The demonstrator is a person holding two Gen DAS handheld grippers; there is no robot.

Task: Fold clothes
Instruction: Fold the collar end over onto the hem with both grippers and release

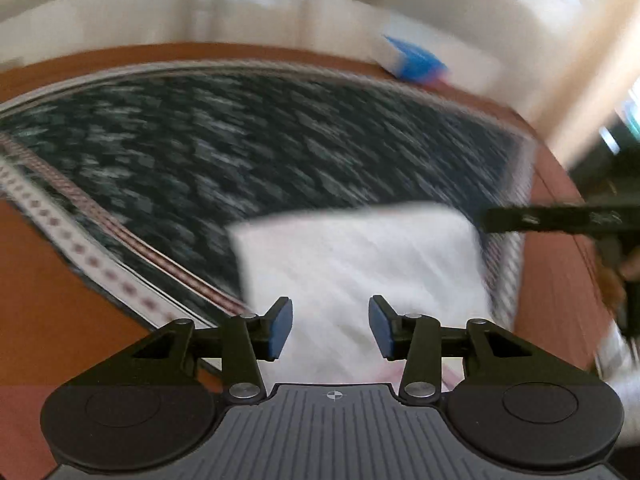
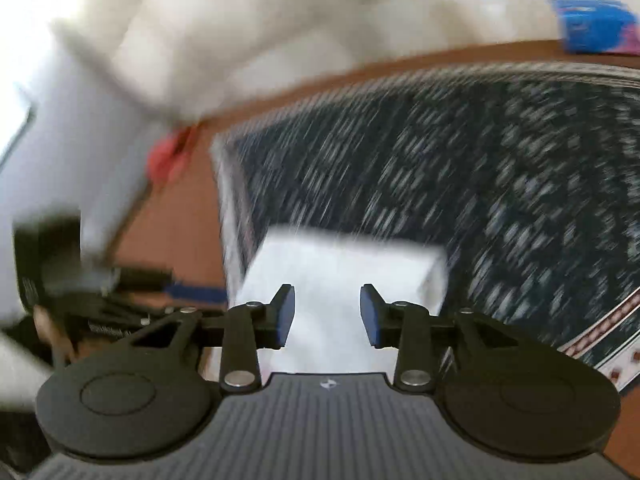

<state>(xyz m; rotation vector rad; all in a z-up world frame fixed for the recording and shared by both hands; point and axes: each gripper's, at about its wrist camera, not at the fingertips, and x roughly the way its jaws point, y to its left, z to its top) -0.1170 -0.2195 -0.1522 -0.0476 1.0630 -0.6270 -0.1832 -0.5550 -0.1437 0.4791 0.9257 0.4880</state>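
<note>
Both views heavily motion-blurred; fine detail lost.

Left gripper (image 1: 330,328): jaws spread, blue pads (image 1: 280,330) apart with nothing between them. It hangs over the near part of a white folded garment (image 1: 360,264), which lies on a dark patterned cloth (image 1: 240,148) with pale flecks and a striped, red-dotted border. The cloth covers most of an orange-brown table (image 1: 48,292). The garment sits at the near right portion of the cloth in this view, its right edge close to the cloth's border.

Right gripper (image 2: 327,314): jaws likewise spread, nothing pinched. The white folded garment (image 2: 344,272) lies just beyond and below its pads (whether the fingers touch the fabric cannot be told from the blur). Here the garment sits near the cloth's left border, the dark patterned cloth (image 2: 480,184) stretching far and right.

In the left wrist view, the right gripper shows as a dark bar (image 1: 560,218) at the right edge, beside the garment.

Far side: a blue object (image 1: 416,60) rests near the table's far edge, against a pale wall. A red blurred thing (image 2: 168,156) lies at the far left in the right wrist view; identity unclear.
</note>
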